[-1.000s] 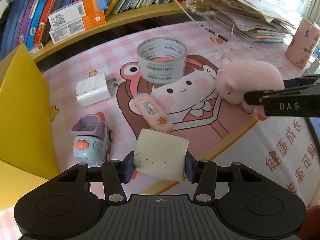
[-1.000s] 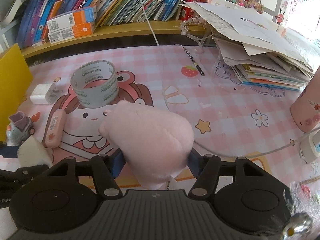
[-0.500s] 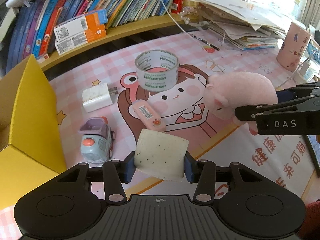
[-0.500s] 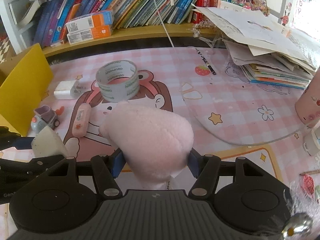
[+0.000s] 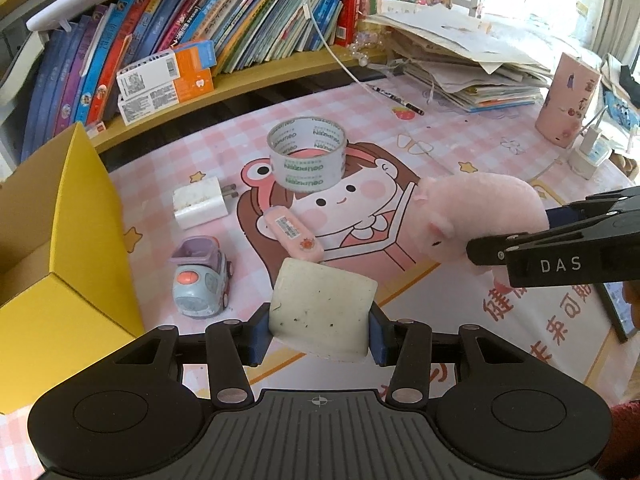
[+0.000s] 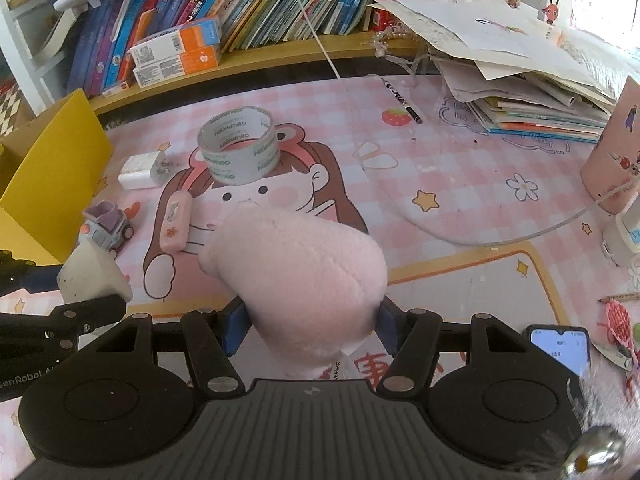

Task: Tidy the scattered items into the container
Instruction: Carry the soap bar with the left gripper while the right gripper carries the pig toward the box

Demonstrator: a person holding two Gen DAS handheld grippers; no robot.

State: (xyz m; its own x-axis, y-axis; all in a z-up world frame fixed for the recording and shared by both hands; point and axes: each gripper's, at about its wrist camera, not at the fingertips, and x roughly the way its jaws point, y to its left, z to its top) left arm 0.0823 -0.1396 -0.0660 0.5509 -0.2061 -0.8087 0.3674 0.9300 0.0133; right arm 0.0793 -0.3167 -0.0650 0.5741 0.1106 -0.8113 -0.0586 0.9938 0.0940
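Note:
My left gripper (image 5: 318, 330) is shut on a pale speckled sponge block (image 5: 322, 312), held above the pink mat. My right gripper (image 6: 308, 328) is shut on a pink plush pig (image 6: 298, 276); the left wrist view shows the same plush pig (image 5: 480, 212) at the right, off the mat. The open yellow box (image 5: 60, 248) stands at the left. On the mat lie a tape roll (image 5: 307, 158), a white charger (image 5: 200, 202), a pink stick-shaped case (image 5: 293, 233) and a small toy car (image 5: 200, 278).
A low shelf of books (image 5: 200, 28) and two orange-and-white cartons (image 5: 166, 80) run along the back. A paper pile (image 5: 460, 64) and a pink cup (image 5: 568, 100) stand at the right, with a cable (image 6: 500, 236) and a phone (image 6: 560, 346) nearby.
Both grippers have risen and drawn back from the mat with their loads. The items on the mat look smaller, and more of the yellow box shows at the left.

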